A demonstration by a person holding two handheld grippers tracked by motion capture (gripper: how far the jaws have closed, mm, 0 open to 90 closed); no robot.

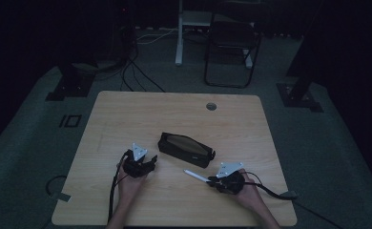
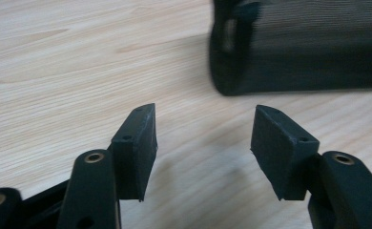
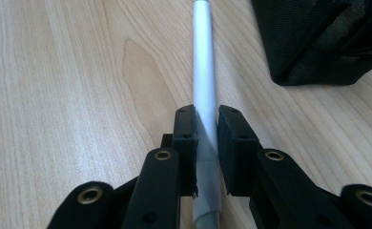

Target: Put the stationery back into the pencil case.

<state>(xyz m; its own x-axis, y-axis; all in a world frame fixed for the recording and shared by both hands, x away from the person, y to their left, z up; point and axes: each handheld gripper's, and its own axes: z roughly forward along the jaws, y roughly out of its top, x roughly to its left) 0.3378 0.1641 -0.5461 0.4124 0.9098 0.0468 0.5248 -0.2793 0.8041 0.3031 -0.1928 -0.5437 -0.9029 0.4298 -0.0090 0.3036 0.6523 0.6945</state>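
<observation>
A black fabric pencil case (image 1: 186, 149) lies unzipped in the middle of the wooden table (image 1: 127, 114). My left gripper (image 1: 150, 161) rests just left of it, jaws apart with nothing between them; in the left gripper view the pads (image 2: 136, 143) point at the case's end (image 2: 298, 52). My right gripper (image 1: 211, 180) sits near the front right, shut on a white pen (image 1: 196, 175) that points toward the case. In the right gripper view the pen (image 3: 204, 86) runs between the pads (image 3: 186, 138), with the case's corner (image 3: 317, 43) at the upper right.
A round cable hole (image 1: 211, 106) marks the table's far side. Beyond the table stand a dark chair (image 1: 232, 47), a white desk leg (image 1: 179, 33) and floor cables (image 1: 141, 76). Cables trail from both grippers off the front edge.
</observation>
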